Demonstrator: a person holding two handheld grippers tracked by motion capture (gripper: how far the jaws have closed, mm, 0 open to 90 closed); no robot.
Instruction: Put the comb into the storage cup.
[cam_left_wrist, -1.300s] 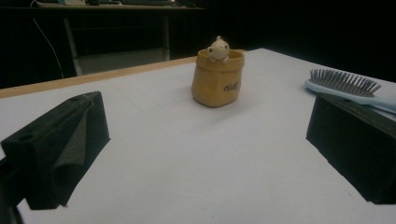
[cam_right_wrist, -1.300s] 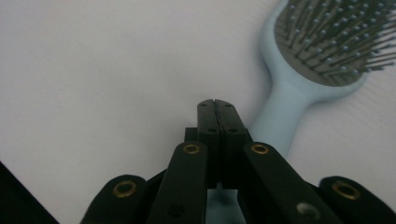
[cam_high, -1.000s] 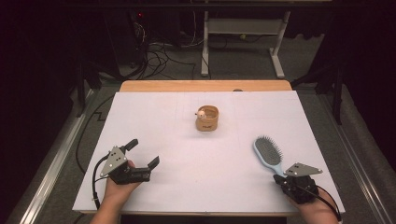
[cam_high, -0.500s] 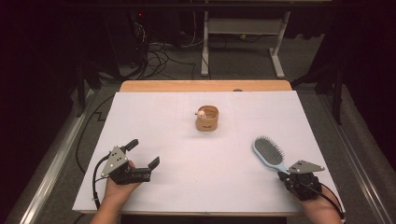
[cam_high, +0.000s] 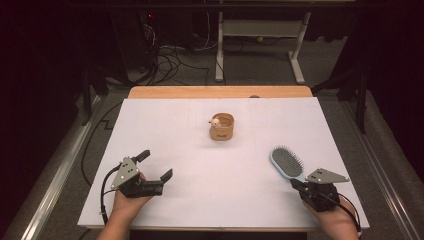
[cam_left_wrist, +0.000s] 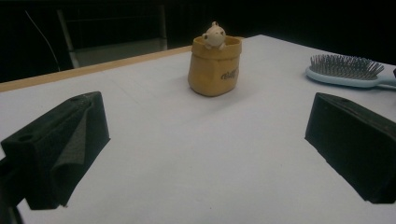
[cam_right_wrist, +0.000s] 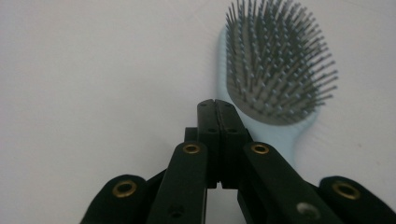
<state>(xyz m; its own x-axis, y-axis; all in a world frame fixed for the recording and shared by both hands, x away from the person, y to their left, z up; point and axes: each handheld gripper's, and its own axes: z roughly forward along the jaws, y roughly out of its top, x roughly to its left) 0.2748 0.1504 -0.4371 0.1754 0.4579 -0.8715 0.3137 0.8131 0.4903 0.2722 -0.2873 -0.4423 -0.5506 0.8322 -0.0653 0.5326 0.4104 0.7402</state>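
Partly, the closed right claw (cam_right_wrist: 215, 105) hides the hairbrush (cam_right_wrist: 275, 70) handle; left claw (cam_high: 156, 165) gapes wide.

In the left gripper view, the two black jaws of the left gripper (cam_left_wrist: 205, 154) were seen wide apart, one at the lower left and one at the lower right, with only the bare white table (cam_left_wrist: 196, 177) between them. Farther away, near the middle, a small yellow-brown pouch (cam_left_wrist: 214, 67) was placed upright on the table, and a little pale figure (cam_left_wrist: 214, 36) was seen at its open top. At the right, a light blue hairbrush (cam_left_wrist: 345, 71) was laid with its bristles up, well apart from the pouch.
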